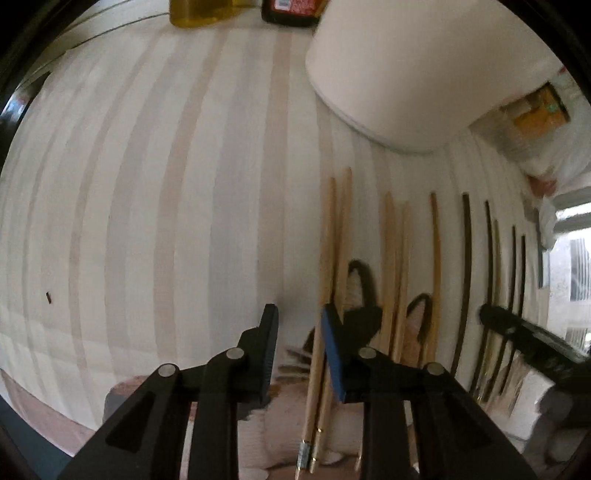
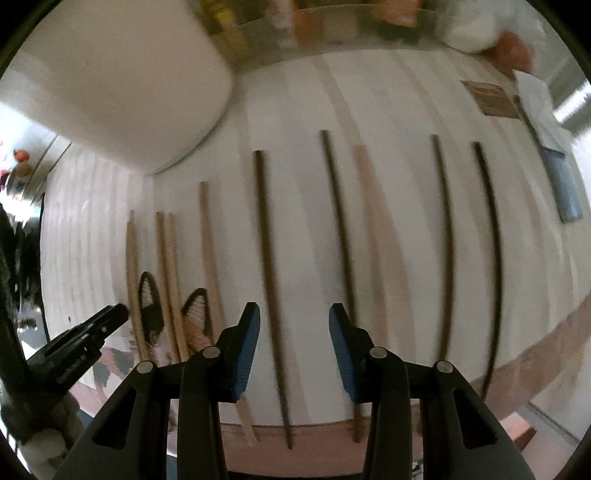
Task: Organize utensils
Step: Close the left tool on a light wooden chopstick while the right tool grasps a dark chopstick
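Several chopsticks lie side by side on a white striped table (image 1: 147, 184). Light wooden chopsticks (image 1: 328, 258) are to the left, dark chopsticks (image 2: 266, 258) to the right. A large white container (image 1: 406, 74) stands behind them, also in the right wrist view (image 2: 122, 81). My left gripper (image 1: 300, 314) is open and empty, its right finger just beside the leftmost light pair. My right gripper (image 2: 294, 314) is open and empty, its jaws on either side of a dark chopstick, above it. The left gripper also shows in the right wrist view (image 2: 92, 328).
A cloth with a black-eared animal pattern (image 1: 354, 288) lies under the light chopsticks at the table's near edge. Bottles (image 1: 207, 11) stand at the back. A brown coaster (image 2: 491, 98) and a blue-and-white packet (image 2: 554, 155) lie at the far right.
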The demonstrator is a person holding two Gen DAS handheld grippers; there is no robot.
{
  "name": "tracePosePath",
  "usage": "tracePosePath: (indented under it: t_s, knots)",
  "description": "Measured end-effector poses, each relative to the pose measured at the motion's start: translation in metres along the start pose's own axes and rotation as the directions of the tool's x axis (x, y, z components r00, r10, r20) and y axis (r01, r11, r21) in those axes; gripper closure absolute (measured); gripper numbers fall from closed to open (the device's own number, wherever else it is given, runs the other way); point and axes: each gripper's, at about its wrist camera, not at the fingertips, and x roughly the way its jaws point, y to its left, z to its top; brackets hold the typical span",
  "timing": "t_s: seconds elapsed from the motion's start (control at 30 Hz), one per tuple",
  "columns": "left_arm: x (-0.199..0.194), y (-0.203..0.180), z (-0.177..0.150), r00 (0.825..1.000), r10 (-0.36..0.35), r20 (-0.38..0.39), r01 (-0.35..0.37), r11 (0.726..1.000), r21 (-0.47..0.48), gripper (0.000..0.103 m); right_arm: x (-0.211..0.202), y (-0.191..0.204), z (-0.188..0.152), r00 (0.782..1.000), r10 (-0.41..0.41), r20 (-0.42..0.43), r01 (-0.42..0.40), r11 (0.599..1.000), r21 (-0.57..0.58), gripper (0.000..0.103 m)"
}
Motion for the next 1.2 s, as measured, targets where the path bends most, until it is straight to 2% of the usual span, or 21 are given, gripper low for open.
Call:
tracePosePath:
  t_s: [0.13, 0.2, 0.27, 0.33, 0.47, 0.63, 0.7, 0.87, 1.03, 1.1, 1.2]
  knots:
    - [-0.001, -0.008, -0.001, 0.999, 0.045, 0.017, -0.045, 0.999, 0.03, 0.081, 0.019, 0.014, 0.003, 0.999, -0.038, -0.018, 0.037, 0.997, -0.064, 0.062]
    - [0.001, -0.014, -0.005, 0.998, 0.053, 0.02, -0.054, 0.998, 0.027, 0.081, 0.021, 0.02, 0.001, 0.998, -0.058, 0.004, 0.058, 0.994, -0.093, 0.063]
    - [0.0, -0.02, -0.005, 0.999, 0.051, 0.015, -0.052, 0.998, 0.019, 0.081, 0.022, 0.026, -0.003, 0.995, -0.1, 0.02, 0.101, 0.987, -0.127, 0.071]
    - [-0.004, -0.029, -0.004, 0.999, 0.038, 0.004, -0.038, 0.999, 0.003, 0.081, 0.023, 0.032, -0.008, 0.993, -0.117, 0.027, 0.119, 0.982, -0.147, 0.072]
    - [-0.006, -0.036, -0.004, 1.0, 0.02, 0.0, -0.02, 1.0, -0.006, 0.081, 0.025, 0.033, -0.012, 0.994, -0.105, 0.026, 0.108, 0.985, -0.136, 0.076]
    - [-0.007, -0.044, 0.002, 1.0, -0.002, 0.002, 0.002, 1.0, -0.011, 0.081, 0.026, 0.024, -0.015, 0.996, -0.085, 0.017, 0.087, 0.989, -0.119, 0.076]
    - [-0.009, -0.051, 0.017, 1.0, 0.008, 0.002, -0.008, 1.0, -0.004, 0.081, 0.027, 0.015, 0.0, 0.996, -0.083, 0.012, 0.084, 0.989, -0.119, 0.076]
    - [0.0, -0.067, 0.015, 0.999, 0.044, 0.01, -0.045, 0.998, 0.032, 0.079, 0.023, 0.005, 0.005, 0.996, -0.091, 0.007, 0.091, 0.987, -0.132, 0.076]
    - [-0.001, -0.077, 0.007, 0.996, 0.086, 0.035, -0.088, 0.995, 0.056, 0.085, 0.03, 0.027, 0.016, 0.994, -0.108, 0.005, 0.107, 0.984, -0.145, 0.076]
    - [-0.001, -0.078, 0.006, 0.99, 0.132, 0.042, -0.135, 0.989, 0.062, 0.092, 0.03, 0.031, 0.014, 0.993, -0.121, 0.007, 0.121, 0.981, -0.153, 0.081]
    - [0.0, -0.075, 0.0, 0.987, 0.153, 0.04, -0.155, 0.987, 0.048, 0.098, 0.031, 0.033, 0.012, 0.988, -0.151, 0.009, 0.151, 0.975, -0.166, 0.093]
